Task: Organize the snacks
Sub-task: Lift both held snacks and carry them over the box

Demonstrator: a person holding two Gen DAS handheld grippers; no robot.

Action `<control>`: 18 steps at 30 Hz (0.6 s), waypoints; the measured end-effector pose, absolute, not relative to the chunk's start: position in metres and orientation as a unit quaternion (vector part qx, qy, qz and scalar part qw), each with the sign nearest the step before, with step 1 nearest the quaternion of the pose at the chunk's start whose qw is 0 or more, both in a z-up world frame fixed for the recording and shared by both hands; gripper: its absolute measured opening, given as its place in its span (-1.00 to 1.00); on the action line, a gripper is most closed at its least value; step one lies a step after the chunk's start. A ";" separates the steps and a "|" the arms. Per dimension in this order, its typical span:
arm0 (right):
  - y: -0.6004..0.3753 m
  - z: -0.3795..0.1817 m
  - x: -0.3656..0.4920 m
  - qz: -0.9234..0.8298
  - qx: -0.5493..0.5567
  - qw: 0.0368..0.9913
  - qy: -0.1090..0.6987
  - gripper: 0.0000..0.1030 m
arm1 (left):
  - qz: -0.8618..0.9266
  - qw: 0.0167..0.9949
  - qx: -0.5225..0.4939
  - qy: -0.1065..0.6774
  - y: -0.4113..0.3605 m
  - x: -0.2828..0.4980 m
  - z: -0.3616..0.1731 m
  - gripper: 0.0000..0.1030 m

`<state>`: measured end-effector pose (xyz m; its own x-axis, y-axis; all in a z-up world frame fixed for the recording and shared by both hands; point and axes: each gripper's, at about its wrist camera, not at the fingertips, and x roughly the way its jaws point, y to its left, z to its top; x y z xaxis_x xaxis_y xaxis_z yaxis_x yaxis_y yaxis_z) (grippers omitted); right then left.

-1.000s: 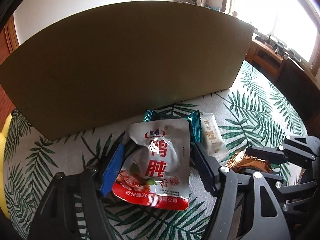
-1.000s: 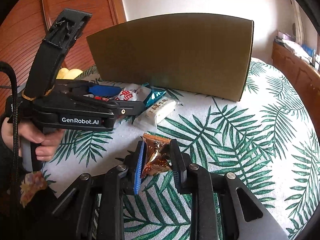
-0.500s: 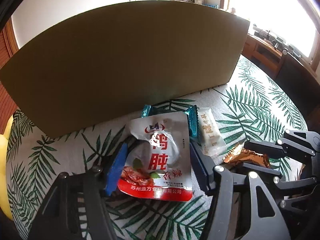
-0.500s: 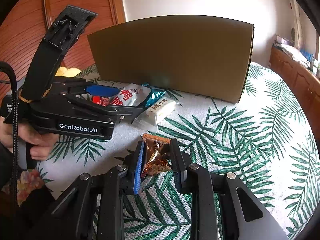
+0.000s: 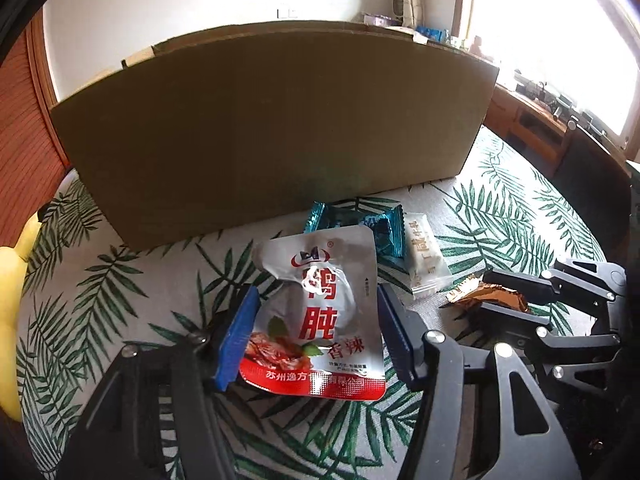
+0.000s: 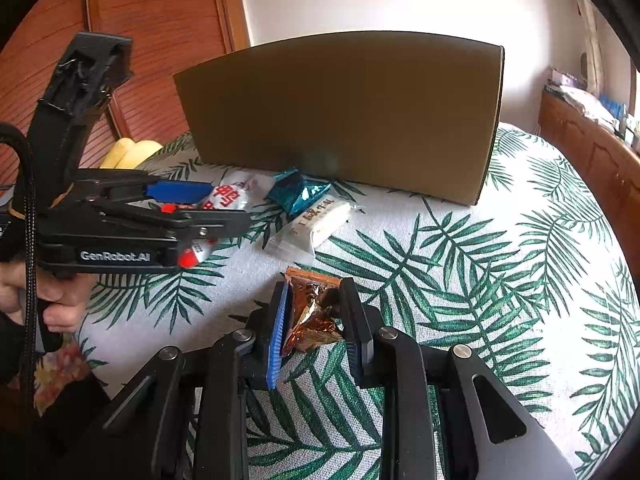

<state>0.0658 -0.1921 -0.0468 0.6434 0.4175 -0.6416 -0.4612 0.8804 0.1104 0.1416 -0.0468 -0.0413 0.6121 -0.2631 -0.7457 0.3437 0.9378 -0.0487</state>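
My left gripper (image 5: 314, 332) is shut on a silver and red snack pouch (image 5: 320, 312) and holds it above the leaf-print tablecloth; the pouch also shows in the right wrist view (image 6: 228, 200). My right gripper (image 6: 316, 320) is shut on a crumpled gold-brown wrapper (image 6: 312, 312), seen from the left wrist view at the right (image 5: 492, 298). A teal candy packet (image 5: 352, 220) and a white snack bar (image 5: 424, 256) lie on the table before a tall cardboard box (image 5: 280, 128); in the right wrist view the packet (image 6: 300, 192), the bar (image 6: 316, 224) and the box (image 6: 344, 112) show too.
Yellow bananas (image 6: 132, 152) lie at the table's left edge (image 5: 12, 264). A wooden slatted door (image 6: 160, 32) stands behind on the left. A wooden cabinet (image 6: 592, 148) with small items stands at the right. The tablecloth (image 6: 500, 280) covers the round table.
My left gripper has risen with the pouch, so the box's top edge and flaps now show. My right gripper with the wrapper has barely moved.
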 end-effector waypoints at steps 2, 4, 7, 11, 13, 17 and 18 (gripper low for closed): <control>-0.193 -0.046 0.066 0.242 -0.030 0.907 0.345 -0.55 | -0.169 0.899 0.046 0.402 -0.042 0.134 -0.039 0.15; -0.194 -0.045 0.065 0.242 -0.028 0.907 0.344 -0.56 | -0.169 0.900 0.042 0.399 -0.039 0.131 -0.038 0.15; -0.195 -0.045 0.064 0.240 -0.027 0.907 0.345 -0.56 | -0.171 0.902 0.040 0.394 -0.040 0.128 -0.034 0.15; -0.195 -0.041 0.063 0.236 -0.027 0.908 0.346 -0.56 | -0.173 0.905 0.038 0.387 -0.041 0.124 -0.031 0.15; -0.196 -0.040 0.062 0.233 -0.027 0.909 0.345 -0.56 | -0.175 0.906 0.036 0.385 -0.040 0.122 -0.029 0.15; -0.201 -0.034 0.061 0.230 -0.026 0.912 0.339 -0.56 | -0.178 0.908 0.033 0.379 -0.037 0.118 -0.024 0.15; -0.202 -0.032 0.061 0.231 -0.027 0.912 0.338 -0.56 | -0.179 0.908 0.032 0.377 -0.035 0.116 -0.023 0.15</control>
<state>0.0612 -0.2016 -0.0317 0.6649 0.4028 -0.6291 -0.4387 0.8922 0.1076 0.1161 -0.0354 -0.0225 0.6522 -0.3005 -0.6960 0.3486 0.9341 -0.0767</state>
